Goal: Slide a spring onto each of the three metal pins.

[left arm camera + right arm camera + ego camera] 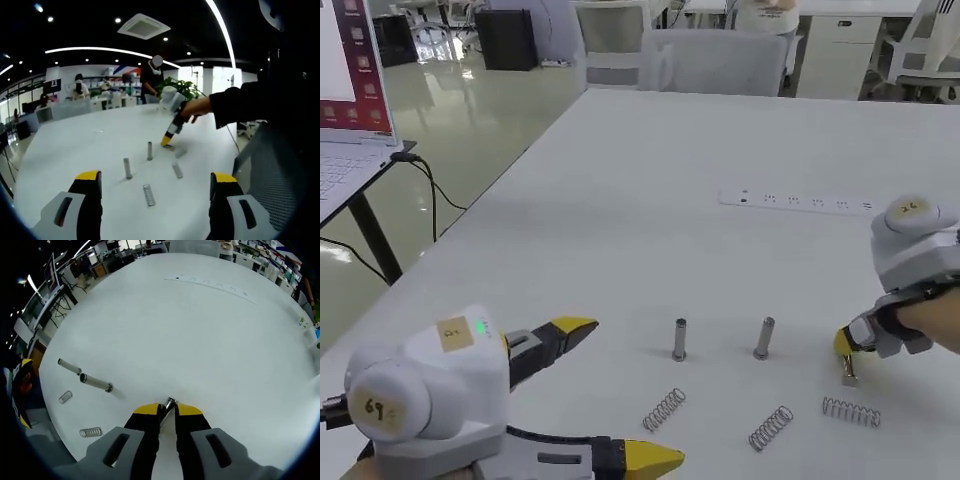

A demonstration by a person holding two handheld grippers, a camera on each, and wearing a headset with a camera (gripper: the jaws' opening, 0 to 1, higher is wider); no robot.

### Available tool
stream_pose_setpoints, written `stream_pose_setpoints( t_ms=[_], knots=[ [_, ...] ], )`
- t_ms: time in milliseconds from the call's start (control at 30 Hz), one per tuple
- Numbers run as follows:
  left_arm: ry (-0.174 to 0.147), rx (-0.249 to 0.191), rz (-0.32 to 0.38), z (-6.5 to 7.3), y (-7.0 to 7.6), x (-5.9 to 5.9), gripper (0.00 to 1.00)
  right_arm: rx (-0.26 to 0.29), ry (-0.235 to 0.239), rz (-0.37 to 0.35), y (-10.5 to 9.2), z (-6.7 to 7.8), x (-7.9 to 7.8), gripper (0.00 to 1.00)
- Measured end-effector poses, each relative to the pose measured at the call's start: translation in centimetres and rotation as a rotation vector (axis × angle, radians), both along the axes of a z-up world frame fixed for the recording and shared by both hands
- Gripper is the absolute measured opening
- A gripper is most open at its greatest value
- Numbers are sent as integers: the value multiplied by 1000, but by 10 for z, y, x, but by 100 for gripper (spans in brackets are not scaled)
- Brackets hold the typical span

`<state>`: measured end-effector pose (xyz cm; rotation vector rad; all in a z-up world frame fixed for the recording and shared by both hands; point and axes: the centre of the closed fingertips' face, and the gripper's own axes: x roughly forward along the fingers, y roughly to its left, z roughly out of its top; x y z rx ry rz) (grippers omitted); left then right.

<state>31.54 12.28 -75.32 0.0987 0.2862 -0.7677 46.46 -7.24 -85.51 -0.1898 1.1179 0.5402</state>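
Left hand: your left hand-held gripper (pixel 612 395) sits low at the near edge, roughly level over the tabletop (pixel 650 230). Its yellow-tipped jaws are wide apart with nothing between them.
Right hand: your right hand-held gripper (pixel 167 409) tips down toward the surface, jaws pinched together on a metal pin (pixel 170 403). Your hand (pixel 196 107) wraps the body from above.
Held pin: it pokes out past the yellow tips. You can't tell whether its end touches the tabletop.
Standing pins: the left pin (pixel 680 340) and the right pin (pixel 764 338) are upright, side by side but apart, between your two grippers.
Springs: all three lie flat, on no pin, nearer you than the pins. They are the left spring (pixel 665 410), the middle spring (pixel 771 427) and the right spring (pixel 850 411), that last one just beside the held pin.
Surface: plain white, with a white power strip (pixel 800 202) lying farther back.
Room: open office, with a laptop (pixel 340 110) off to your left and chairs (pixel 720 60) past the far edge.
Views: the right gripper view gives the clamp on the pin up close. The left gripper view looks across the pins to people at far desks under ceiling light strips.
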Motion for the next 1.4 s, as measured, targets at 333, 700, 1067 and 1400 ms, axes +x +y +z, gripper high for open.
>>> stream_pose_setpoints(
  t_ms=[333,700,1067,1400],
  knots=[
    [-2,-1,2,0,0,0,86,-39,-3,58,6,0,0,8],
    [0,-2,2,0,0,0,85,-90,32,94,5,-6,8,6],
    [2,2,1,0,-1,0,85,-183,57,130,2,-13,19,5],
    [3,2,-2,0,-2,1,85,-161,48,121,-2,-7,18,5]
  ],
)
